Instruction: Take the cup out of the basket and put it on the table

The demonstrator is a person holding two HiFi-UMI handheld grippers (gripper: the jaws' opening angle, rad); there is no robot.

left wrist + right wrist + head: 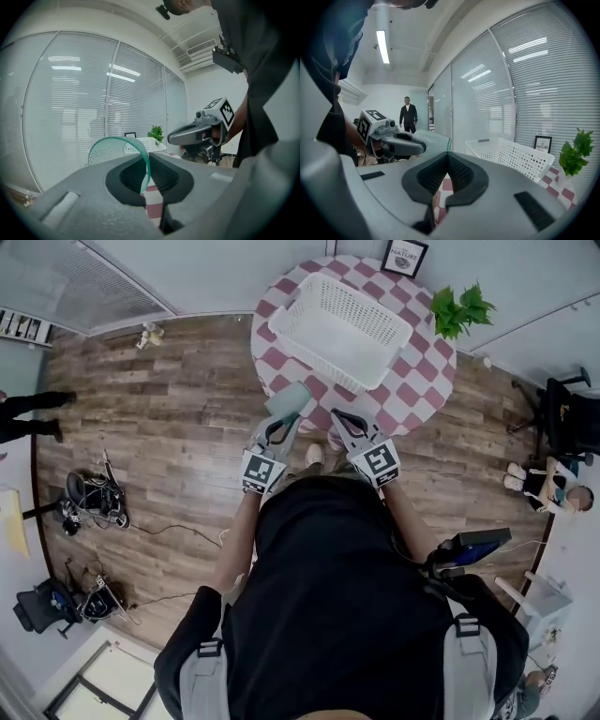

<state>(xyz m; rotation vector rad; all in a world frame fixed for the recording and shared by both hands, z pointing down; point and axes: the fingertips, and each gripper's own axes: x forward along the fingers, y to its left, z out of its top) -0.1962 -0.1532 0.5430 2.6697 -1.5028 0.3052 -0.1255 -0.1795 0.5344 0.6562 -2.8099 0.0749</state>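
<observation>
A pale green see-through cup hangs outside the white basket, at the near left edge of the round checkered table. My left gripper is shut on the cup's rim; in the left gripper view the cup wall runs down between the jaws of the left gripper. Just to its right, my right gripper is shut with nothing in it. In the right gripper view, the shut jaws of the right gripper point towards the basket, and the cup shows at the left.
A potted plant and a small framed picture stand at the table's far side. A person stands further back in the room. Gear and cables lie on the wooden floor at the left; a black chair is at the right.
</observation>
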